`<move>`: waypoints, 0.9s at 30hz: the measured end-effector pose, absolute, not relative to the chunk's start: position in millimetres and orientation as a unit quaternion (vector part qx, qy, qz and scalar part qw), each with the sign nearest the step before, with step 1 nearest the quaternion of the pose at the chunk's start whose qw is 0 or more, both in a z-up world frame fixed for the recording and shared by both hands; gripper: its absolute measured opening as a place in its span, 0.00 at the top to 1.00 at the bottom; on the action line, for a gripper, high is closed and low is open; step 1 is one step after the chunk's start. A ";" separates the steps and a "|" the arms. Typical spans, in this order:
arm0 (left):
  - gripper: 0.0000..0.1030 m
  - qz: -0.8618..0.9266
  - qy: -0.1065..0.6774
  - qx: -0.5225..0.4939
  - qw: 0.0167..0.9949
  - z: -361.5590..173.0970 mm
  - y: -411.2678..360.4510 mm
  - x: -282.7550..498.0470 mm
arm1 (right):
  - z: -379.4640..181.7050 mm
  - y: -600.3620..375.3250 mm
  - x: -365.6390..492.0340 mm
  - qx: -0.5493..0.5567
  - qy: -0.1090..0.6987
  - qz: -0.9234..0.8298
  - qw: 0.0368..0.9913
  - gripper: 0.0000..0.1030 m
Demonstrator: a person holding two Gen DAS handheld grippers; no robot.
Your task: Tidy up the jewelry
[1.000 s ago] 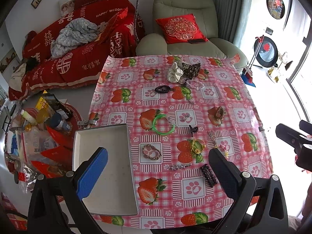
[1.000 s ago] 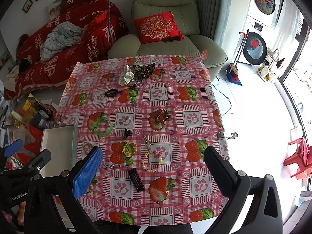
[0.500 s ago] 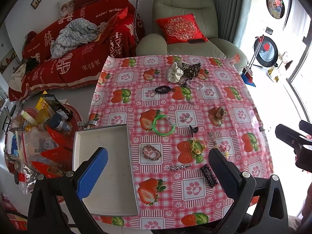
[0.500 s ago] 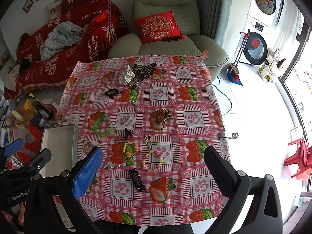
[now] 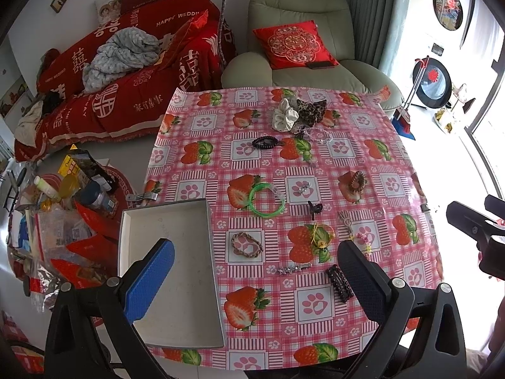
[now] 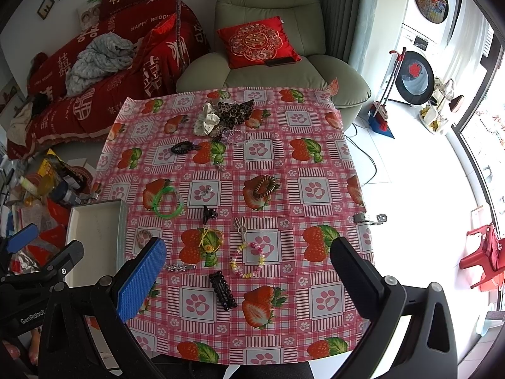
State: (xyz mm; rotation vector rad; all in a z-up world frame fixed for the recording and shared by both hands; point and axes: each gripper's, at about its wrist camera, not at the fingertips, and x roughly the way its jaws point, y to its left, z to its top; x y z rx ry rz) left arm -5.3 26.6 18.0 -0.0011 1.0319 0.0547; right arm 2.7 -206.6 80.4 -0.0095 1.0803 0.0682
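Several hair and jewelry pieces lie scattered on a pink strawberry tablecloth (image 5: 347, 164): a green bangle (image 5: 266, 201), a braided bracelet (image 5: 246, 244), a black clip (image 5: 339, 282), a bead bracelet (image 6: 247, 260), a star clip (image 6: 180, 267), scrunchies (image 5: 285, 118). A white tray (image 5: 170, 271) sits empty at the table's left front corner. My left gripper (image 5: 255, 281) is open and empty above the near edge, its left finger over the tray. My right gripper (image 6: 249, 281) is open and empty above the front of the table.
A grey armchair (image 5: 303, 47) with a red cushion stands behind the table. A red sofa (image 5: 110, 79) is at back left. Clutter of bottles and bags (image 5: 56, 221) lies on the floor left of the table. A red stool (image 6: 483, 255) is at right.
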 end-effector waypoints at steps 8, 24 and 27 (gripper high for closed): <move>0.00 0.026 0.494 0.000 0.869 17.9 27.0 -4.9 | 80.9 -207.3 3.0 -0.004 0.515 0.032 0.857 0.00; 0.00 0.026 0.495 0.000 0.868 15.2 28.3 -7.4 | 80.2 -207.1 2.0 -0.004 0.515 0.033 0.856 0.00; 0.00 0.025 0.495 0.000 0.868 15.1 28.3 -7.1 | 80.4 -207.3 2.1 -0.004 0.515 0.032 0.856 0.00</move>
